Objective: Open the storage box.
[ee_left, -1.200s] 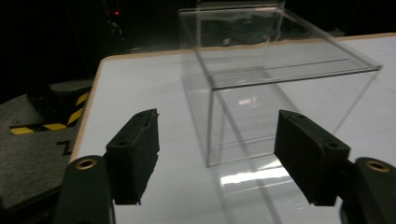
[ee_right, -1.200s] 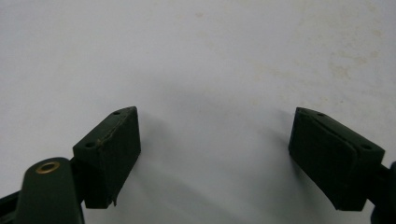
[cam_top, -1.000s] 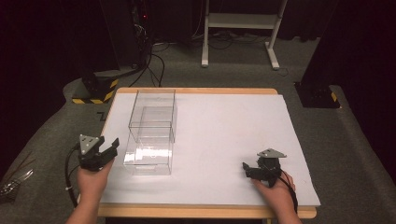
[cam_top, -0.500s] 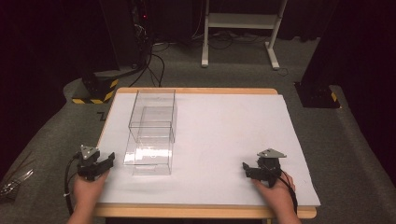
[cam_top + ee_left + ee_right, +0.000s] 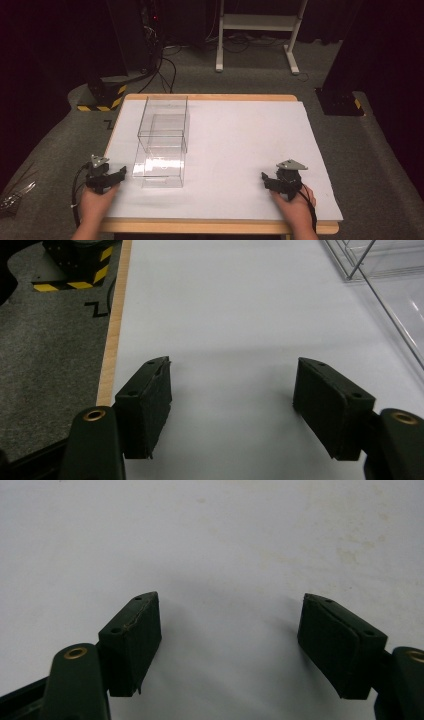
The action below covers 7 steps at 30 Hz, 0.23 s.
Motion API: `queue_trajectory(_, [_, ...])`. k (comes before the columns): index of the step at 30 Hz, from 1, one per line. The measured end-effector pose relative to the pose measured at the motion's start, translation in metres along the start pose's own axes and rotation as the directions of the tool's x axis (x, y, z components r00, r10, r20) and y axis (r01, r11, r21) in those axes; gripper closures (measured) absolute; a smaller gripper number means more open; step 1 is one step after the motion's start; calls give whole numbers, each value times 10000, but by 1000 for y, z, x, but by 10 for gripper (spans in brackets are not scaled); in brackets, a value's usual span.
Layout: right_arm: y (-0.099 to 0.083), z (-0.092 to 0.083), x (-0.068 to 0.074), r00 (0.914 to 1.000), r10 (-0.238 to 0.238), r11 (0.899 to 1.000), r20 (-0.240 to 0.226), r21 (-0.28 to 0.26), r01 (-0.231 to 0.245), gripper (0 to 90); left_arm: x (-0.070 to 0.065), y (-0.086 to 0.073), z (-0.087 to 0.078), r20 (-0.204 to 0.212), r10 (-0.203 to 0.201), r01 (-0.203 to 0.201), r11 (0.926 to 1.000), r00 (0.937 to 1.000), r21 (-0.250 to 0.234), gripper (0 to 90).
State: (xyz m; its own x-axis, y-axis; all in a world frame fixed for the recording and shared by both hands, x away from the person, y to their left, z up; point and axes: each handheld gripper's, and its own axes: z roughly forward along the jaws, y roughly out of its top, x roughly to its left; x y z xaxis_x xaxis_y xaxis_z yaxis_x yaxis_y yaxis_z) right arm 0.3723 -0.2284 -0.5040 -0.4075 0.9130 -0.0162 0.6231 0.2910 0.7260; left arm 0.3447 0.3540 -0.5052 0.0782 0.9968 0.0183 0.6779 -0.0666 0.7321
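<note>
Two clear plastic boxes stand on the white table top [image 5: 240,145] at its left side: a taller one [image 5: 163,122] at the back and a lower one [image 5: 161,165] in front of it. My left gripper [image 5: 116,176] rests near the table's front left corner, just left of the lower box, open with nothing between its jaws [image 5: 232,400]. A corner of a clear box [image 5: 385,295] shows at the right of the left gripper view. My right gripper [image 5: 267,179] lies at the front right, open over bare white surface [image 5: 230,630].
The table's wooden edge [image 5: 112,335] runs close to the left gripper. Beyond it lie grey carpet, a yellow-black striped base [image 5: 102,95], cables and a white stand [image 5: 255,30] at the back.
My left gripper has dropped toward the table's front left corner and settled low on the surface. The right gripper and the boxes have stayed put.
</note>
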Motion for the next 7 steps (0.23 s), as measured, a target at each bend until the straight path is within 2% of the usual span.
queue_trajectory(7, [0, 0, 0, 10000, 35, 10000, -28, 4, -35, 251, 1, 1, 0, 113, 20, -21, 10000, 9999, 62, 309])
